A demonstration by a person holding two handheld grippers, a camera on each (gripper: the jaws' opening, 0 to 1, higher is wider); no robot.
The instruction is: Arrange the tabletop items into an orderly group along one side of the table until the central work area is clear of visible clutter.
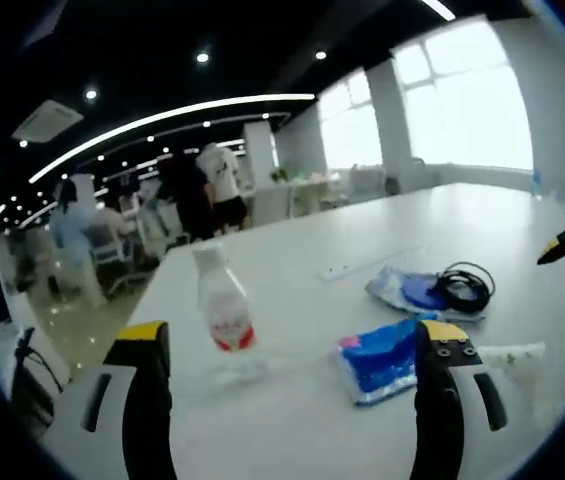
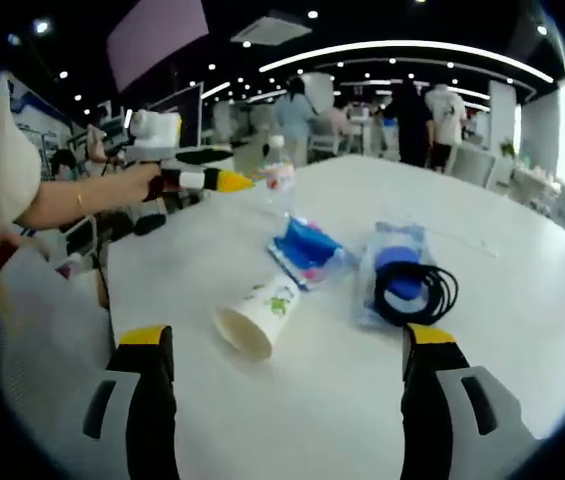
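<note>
Jaws of the right gripper (image 2: 282, 345) stand wide apart over the white table (image 2: 322, 420), holding nothing. Just beyond them a paper cup (image 2: 259, 317) lies on its side, its mouth toward the camera, with green print too small to read. Past it rests a blue packet (image 2: 307, 248), and to its right a clear bag with something blue inside (image 2: 392, 262), a coiled black cable (image 2: 417, 292) lying on its near end. Farther off stands a plastic bottle (image 2: 279, 176), its red label unreadable; the left gripper (image 2: 224, 181) reaches in beside it from the left, held by a bare forearm, jaws too edge-on to judge here.

In the left gripper view its jaws (image 1: 287, 350) are spread wide and empty, the bottle (image 1: 225, 308) upright between them and slightly to the left, untouched. The blue packet (image 1: 382, 360) is partly hidden behind the right jaw. Beyond lie the bag (image 1: 407, 292) and cable (image 1: 464, 288). Blurred people stand in the office background
</note>
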